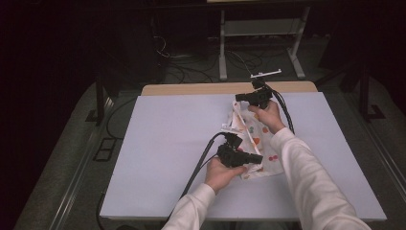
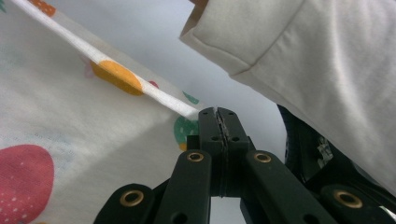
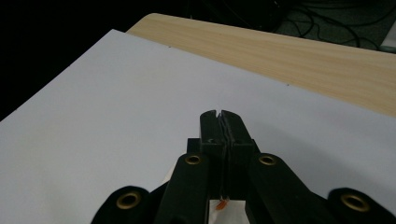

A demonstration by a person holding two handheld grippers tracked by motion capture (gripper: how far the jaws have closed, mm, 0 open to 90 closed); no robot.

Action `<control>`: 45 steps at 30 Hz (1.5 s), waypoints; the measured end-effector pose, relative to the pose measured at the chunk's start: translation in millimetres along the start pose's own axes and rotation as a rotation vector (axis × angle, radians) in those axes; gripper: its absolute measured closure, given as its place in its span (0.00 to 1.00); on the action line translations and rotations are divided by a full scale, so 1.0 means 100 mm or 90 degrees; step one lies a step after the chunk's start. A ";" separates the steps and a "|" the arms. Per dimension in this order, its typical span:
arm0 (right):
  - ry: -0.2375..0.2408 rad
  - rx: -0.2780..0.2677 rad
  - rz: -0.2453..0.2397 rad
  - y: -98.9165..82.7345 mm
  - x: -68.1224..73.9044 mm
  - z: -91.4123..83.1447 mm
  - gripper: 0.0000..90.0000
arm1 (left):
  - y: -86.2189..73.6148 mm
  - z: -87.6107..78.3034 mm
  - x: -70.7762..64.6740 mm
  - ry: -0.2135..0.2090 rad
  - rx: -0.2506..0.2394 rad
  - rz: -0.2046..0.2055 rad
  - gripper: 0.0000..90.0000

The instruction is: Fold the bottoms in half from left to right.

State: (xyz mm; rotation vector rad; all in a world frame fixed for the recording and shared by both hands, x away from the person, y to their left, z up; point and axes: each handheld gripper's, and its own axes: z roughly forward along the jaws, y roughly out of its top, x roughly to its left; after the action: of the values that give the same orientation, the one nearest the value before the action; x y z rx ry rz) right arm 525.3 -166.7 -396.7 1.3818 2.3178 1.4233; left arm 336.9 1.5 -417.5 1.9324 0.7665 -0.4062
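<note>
So this looks like a folding or spreading job on a cloth point(image 1: 256, 139), white with coloured fruit spots, and I'd say it's somewhere in the middle. The cloth sits on the right half of the table point(image 1: 167, 143), partly lifted and bunched between the two hands, not flat and not neatly folded yet. The left gripper point(image 1: 253, 159) has its jaws pinched tight on the near corner; in the left gripper view you can see the hem point(image 2: 140, 88) running straight into the closed tips. The right gripper point(image 1: 238, 97) is clamped at the far end of the cloth, jaws together, and in the right gripper view a scrap of fabric point(image 3: 222, 204) peeks out low between them, so I reckon it's got a grip too. What's left: pull it taut or bring the ends together and lay it down smooth. Nothing else on the table to bump into, plenty of room to the left. The trailing cables point(image 1: 201, 163) and the person's own sleeve point(image 2: 317, 65) crossing close over the left gripper are the only real nuisances
</note>
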 end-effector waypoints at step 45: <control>0.000 0.007 0.009 -0.21 -0.40 -0.06 0.93 | 0.08 0.75 0.15 0.007 0.026 -0.059 0.99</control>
State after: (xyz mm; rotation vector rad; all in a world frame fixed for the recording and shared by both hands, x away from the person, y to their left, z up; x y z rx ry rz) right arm 531.9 -202.7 -423.3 1.4032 2.3248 1.4159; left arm 356.5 -62.6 -456.0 1.9440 0.8630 -0.4706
